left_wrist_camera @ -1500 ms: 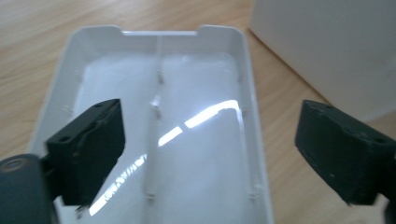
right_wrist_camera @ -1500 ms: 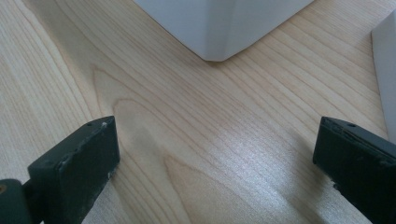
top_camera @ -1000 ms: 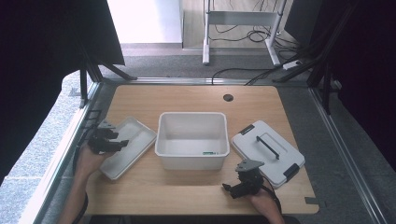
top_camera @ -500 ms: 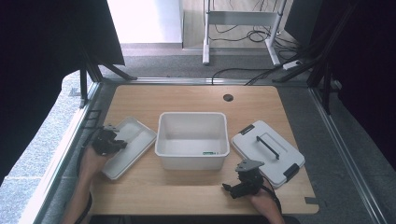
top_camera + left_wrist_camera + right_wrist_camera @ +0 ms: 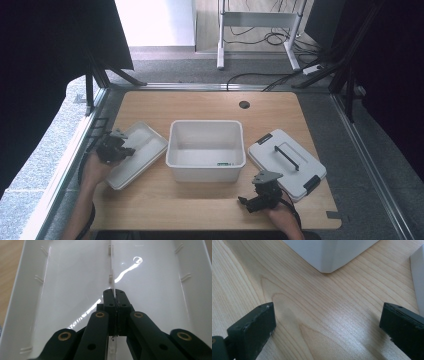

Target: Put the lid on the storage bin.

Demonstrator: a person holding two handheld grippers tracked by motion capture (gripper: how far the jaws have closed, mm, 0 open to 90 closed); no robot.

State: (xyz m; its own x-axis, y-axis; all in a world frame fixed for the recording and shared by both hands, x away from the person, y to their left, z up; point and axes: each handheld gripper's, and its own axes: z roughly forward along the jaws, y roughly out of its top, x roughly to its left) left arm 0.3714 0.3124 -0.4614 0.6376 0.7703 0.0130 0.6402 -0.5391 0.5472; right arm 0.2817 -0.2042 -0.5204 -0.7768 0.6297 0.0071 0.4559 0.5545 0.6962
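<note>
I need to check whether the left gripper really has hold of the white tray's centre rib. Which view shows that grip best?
The left gripper view: the left gripper is shut on the thin centre rib of the white tray. The high view shows that gripper over the tray, too small to judge. The right gripper view shows bare table.

My black two-jaw left gripper (image 5: pixel 114 148) sits at the left on an outstretched forearm, its jaws pressed together. My black two-jaw right gripper (image 5: pixel 261 192) hangs low, jaws spread wide.
</note>
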